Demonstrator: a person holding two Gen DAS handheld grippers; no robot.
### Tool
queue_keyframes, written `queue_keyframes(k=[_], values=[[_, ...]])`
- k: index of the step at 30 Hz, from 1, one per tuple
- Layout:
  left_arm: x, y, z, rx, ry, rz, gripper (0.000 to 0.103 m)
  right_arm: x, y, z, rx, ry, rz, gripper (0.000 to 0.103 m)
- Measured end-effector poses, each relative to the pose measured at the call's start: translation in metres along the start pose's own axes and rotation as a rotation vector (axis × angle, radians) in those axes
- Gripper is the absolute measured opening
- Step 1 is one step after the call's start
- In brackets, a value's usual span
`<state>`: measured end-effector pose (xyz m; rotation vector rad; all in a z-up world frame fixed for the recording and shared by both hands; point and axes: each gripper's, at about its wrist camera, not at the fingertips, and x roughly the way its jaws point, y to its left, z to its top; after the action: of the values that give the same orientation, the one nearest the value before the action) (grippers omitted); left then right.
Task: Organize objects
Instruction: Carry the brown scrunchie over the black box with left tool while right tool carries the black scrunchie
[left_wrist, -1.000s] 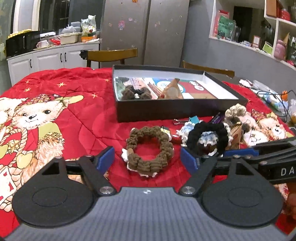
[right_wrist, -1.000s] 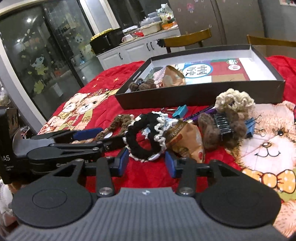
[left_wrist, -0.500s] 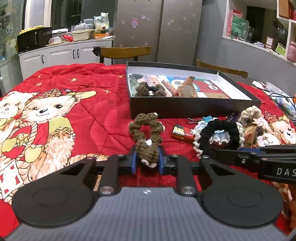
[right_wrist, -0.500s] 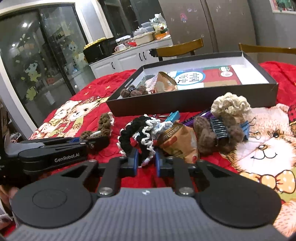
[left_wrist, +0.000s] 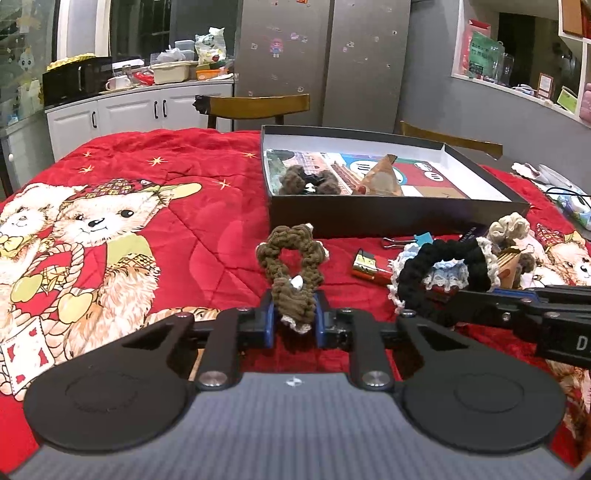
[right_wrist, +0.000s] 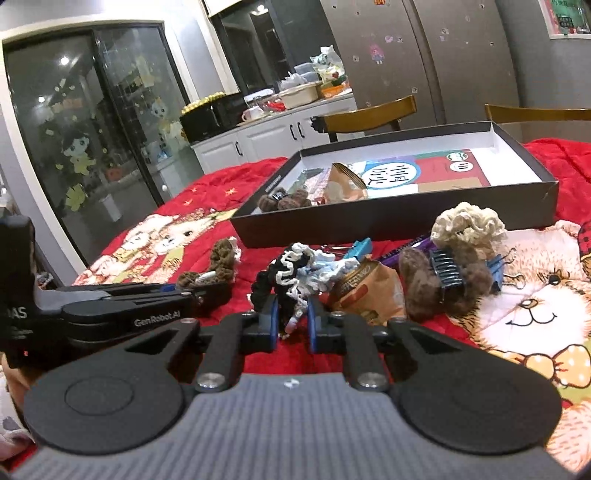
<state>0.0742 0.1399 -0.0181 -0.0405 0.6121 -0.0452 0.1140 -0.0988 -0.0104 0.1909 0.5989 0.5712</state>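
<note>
Two scrunchies pinched, brown scrunchie (left_wrist: 291, 266) in left hand-held gripper (left_wrist: 294, 325), black scrunchie (right_wrist: 284, 277) in right hand-held gripper (right_wrist: 291, 326): lift clear, carry over box (left_wrist: 388, 221) wall.

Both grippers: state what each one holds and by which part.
Left gripper grips the brown scrunchie by its near edge. Right gripper grips the black scrunchie with white lace trim, also by its near edge.
</note>
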Motion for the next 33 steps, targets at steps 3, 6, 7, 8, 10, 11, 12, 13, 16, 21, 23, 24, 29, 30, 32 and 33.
queue_keyframes(k=[3, 6, 7, 8, 10, 11, 12, 13, 16, 21, 23, 24, 29, 30, 32, 33], values=[[-0.001, 0.000, 0.000, -0.004, -0.004, 0.012, 0.024, -0.003, 0.000, 0.000, 0.007, -0.015, 0.013, 0.018], [-0.002, 0.002, 0.000, -0.016, -0.009, 0.016, 0.024, -0.004, 0.000, 0.000, 0.021, -0.025, 0.028, 0.018], [-0.002, 0.003, 0.000, -0.024, -0.012, 0.011, 0.024, -0.005, -0.001, 0.000, 0.026, -0.027, 0.033, 0.018], [-0.003, 0.004, 0.000, -0.034, -0.017, 0.002, 0.024, -0.005, -0.002, 0.000, 0.033, -0.032, 0.038, 0.018], [-0.005, 0.006, -0.001, -0.049, -0.032, -0.005, 0.024, -0.006, -0.003, 0.001, 0.047, -0.040, 0.047, 0.018], [-0.006, 0.006, -0.001, -0.047, -0.036, -0.001, 0.024, -0.007, -0.004, 0.001, 0.054, -0.044, 0.050, 0.018], [-0.006, 0.005, -0.001, -0.044, -0.038, 0.000, 0.024, -0.008, -0.005, 0.002, 0.060, -0.050, 0.052, 0.018], [-0.007, 0.005, -0.001, -0.041, -0.041, 0.000, 0.024, -0.009, -0.006, 0.003, 0.066, -0.056, 0.055, 0.018], [-0.010, 0.003, -0.001, -0.034, -0.060, 0.002, 0.024, -0.012, -0.010, 0.004, 0.084, -0.073, 0.066, 0.018], [-0.017, -0.001, -0.002, -0.015, -0.099, 0.009, 0.024, -0.013, -0.012, 0.006, 0.098, -0.086, 0.068, 0.018], [-0.019, -0.002, -0.002, -0.009, -0.112, 0.010, 0.024, -0.014, -0.012, 0.006, 0.103, -0.087, 0.072, 0.018], [-0.020, -0.002, -0.003, -0.007, -0.120, 0.011, 0.024, -0.014, -0.013, 0.007, 0.107, -0.089, 0.072, 0.018], [-0.026, -0.005, -0.004, 0.006, -0.153, 0.010, 0.024, -0.015, -0.012, 0.006, 0.111, -0.096, 0.078, 0.018], [-0.027, -0.005, -0.004, 0.009, -0.159, 0.009, 0.024, -0.015, -0.012, 0.006, 0.111, -0.100, 0.077, 0.018], [-0.030, -0.006, -0.005, 0.017, -0.173, 0.006, 0.024, -0.017, -0.012, 0.007, 0.108, -0.110, 0.079, 0.018], [-0.031, -0.007, -0.005, 0.022, -0.180, 0.005, 0.024, -0.018, -0.012, 0.007, 0.109, -0.116, 0.080, 0.018]])
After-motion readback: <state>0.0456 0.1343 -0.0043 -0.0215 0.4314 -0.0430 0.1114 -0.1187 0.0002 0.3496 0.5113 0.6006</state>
